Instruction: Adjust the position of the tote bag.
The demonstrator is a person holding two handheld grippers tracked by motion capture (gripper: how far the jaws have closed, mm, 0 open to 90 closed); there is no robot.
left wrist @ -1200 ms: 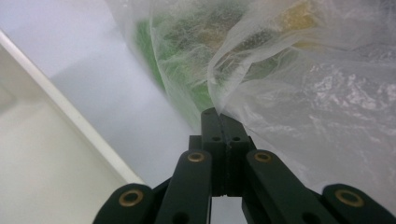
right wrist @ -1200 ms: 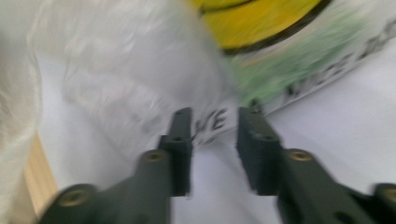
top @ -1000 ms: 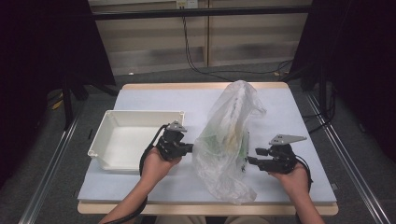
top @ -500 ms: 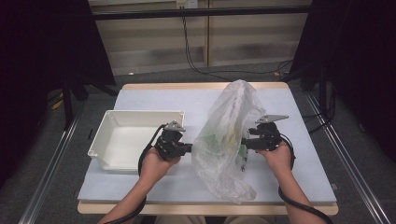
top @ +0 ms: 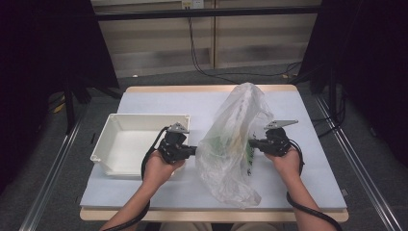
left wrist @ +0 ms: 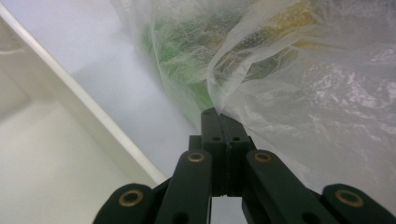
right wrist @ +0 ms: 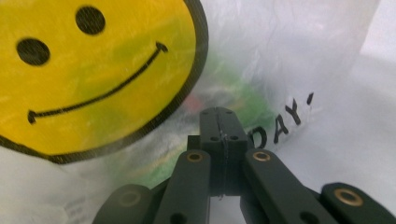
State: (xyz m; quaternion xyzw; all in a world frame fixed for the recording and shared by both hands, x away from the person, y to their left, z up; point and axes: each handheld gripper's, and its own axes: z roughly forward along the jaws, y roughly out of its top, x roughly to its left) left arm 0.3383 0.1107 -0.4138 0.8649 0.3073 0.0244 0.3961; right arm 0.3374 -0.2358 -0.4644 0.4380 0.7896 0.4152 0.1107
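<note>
Overhead, the plastic bag [top: 234, 144] stood between the left tongs [top: 192, 150] and right tongs [top: 253, 143], a white tray [top: 111, 139] beyond the left. Closer, the left tongs [left wrist: 223, 122] pinched bag film; the right tongs [right wrist: 217, 120] had just closed, pressed against the smiley print [right wrist: 88, 70].

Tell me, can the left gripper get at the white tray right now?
Probably not yet: the left gripper is shut on the plastic bag. The white tray lies right beside it, nothing between.
</note>
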